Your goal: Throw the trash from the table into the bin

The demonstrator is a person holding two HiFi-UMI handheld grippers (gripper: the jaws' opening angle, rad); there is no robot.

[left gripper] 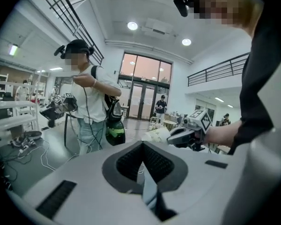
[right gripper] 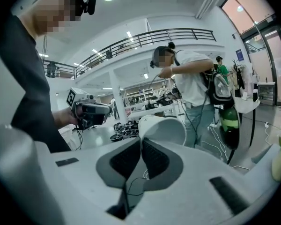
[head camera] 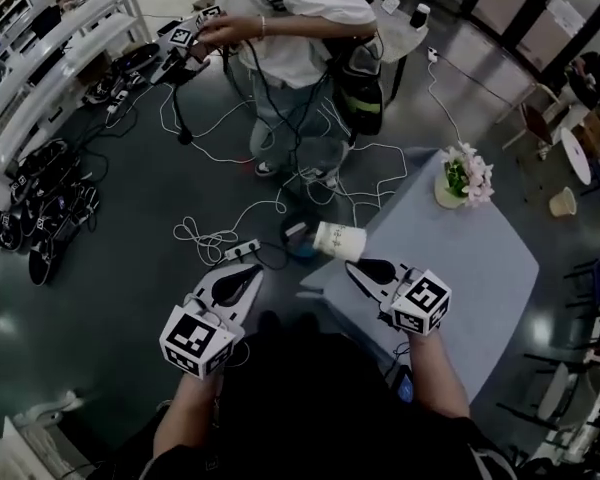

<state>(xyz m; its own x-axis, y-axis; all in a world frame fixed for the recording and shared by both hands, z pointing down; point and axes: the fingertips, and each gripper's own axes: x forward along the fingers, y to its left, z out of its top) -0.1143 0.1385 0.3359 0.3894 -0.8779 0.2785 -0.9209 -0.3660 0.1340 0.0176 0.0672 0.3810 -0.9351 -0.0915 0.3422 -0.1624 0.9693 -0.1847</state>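
A big open lab hall: shelves (head camera: 42, 53) of gear, cables (head camera: 208, 240) strewn across the floor (head camera: 130, 268), mezzanine railing (right gripper: 145, 38) overhead

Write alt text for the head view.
The right hand-held gripper pinches a white paper cup by its rim, just past the corner of a blue-grey table, beside what looks like a dark bin on the floor. The left hand-held gripper is shut and empty; another person stands beyond among cables.

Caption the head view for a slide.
Right gripper holds a white paper cup on its side past the corner of the grey table; left gripper empty, jaws shut.
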